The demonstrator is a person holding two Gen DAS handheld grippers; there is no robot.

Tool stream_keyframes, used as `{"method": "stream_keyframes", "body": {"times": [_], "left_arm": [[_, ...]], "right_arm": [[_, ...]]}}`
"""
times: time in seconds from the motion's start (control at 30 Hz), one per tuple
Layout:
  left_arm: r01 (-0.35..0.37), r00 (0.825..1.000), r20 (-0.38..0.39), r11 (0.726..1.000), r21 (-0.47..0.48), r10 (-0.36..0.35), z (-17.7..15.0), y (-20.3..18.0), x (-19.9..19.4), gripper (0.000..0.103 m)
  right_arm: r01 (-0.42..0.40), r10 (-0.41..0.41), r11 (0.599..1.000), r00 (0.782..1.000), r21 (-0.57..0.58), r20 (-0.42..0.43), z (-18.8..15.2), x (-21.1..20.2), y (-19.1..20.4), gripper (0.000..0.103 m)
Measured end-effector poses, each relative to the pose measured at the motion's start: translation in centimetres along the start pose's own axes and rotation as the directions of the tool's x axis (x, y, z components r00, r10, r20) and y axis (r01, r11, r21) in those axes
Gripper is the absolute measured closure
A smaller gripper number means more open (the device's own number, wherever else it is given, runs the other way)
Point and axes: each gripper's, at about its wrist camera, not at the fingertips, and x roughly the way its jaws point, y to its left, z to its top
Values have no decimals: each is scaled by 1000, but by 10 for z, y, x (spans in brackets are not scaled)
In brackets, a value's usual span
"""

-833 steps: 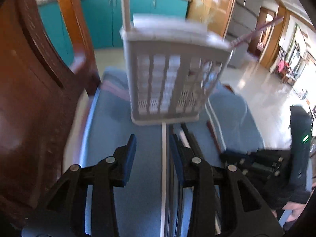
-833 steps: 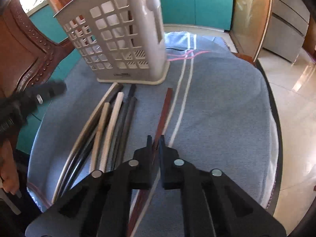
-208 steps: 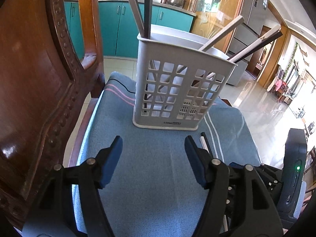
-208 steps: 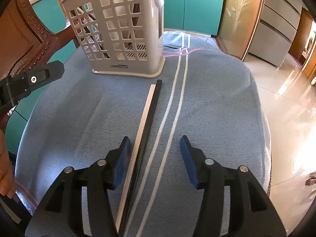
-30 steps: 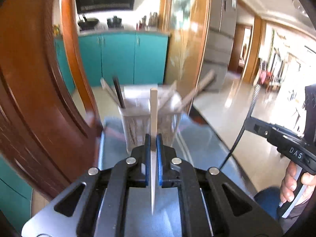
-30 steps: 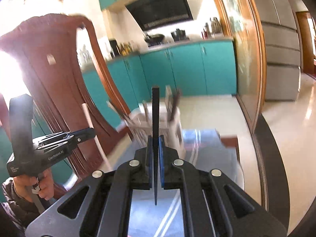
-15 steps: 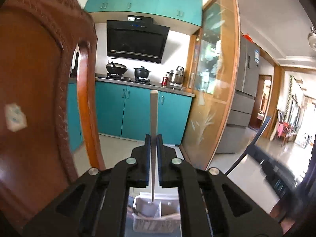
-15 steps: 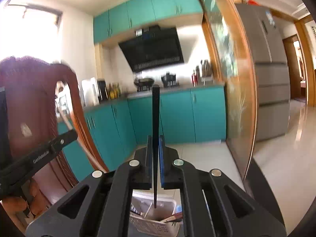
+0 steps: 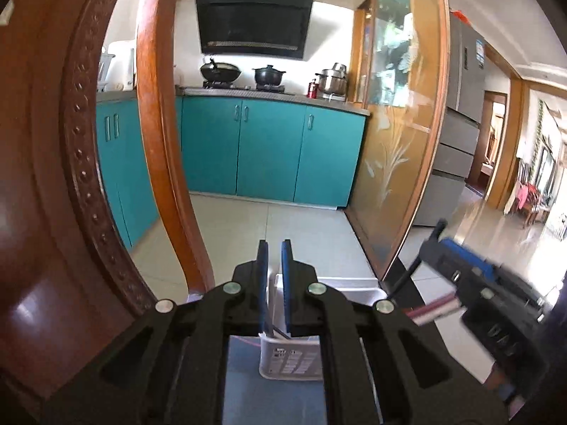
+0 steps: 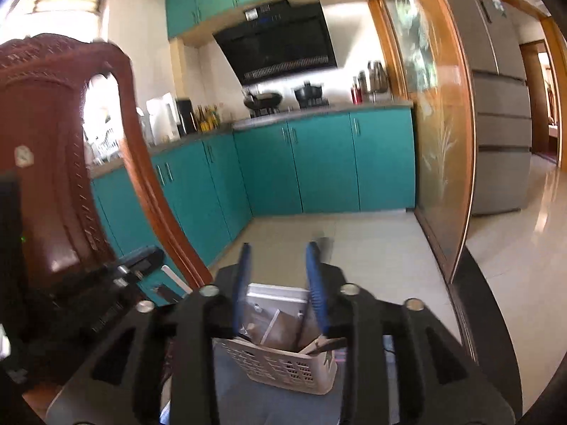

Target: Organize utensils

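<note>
Your left gripper (image 9: pixel 273 265), jaws slightly parted and empty, and your right gripper (image 10: pixel 280 269), jaws wide, frame the white slotted plastic utensil basket (image 10: pixel 280 364) at bottom centre

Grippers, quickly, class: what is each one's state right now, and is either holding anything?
Left gripper: slightly open, empty, above the utensil basket.
Right gripper: wide open, empty, above the basket.

teal base cabinets (image 9: pixel 248 148) run along the far wall under a grey countertop, with a black range hood (image 9: pixel 253 23) on the white wall above a wok and 2 pots. a carved dark wooden chair back (image 10: pixel 53 163) fills the left, a glazed wooden partition (image 9: pixel 397 134) and a steel fridge (image 10: pixel 496 106) stand right, and daylight glares on the pale tiled floor (image 10: pixel 372 241).
</note>
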Motion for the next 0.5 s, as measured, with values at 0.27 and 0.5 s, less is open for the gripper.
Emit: {"method": "stream_keyframes", "body": {"times": [0.27, 0.5], "left_arm": [[40, 998, 46, 997, 68, -43, -41, -6, -79, 42], [57, 996, 54, 986, 158, -66, -104, -10, -136, 13]], "right_arm": [[-32, 34, 999, 984, -15, 178, -17, -118, 4, 17], [79, -66, 994, 987, -78, 148, -72, -168, -2, 3]]}}
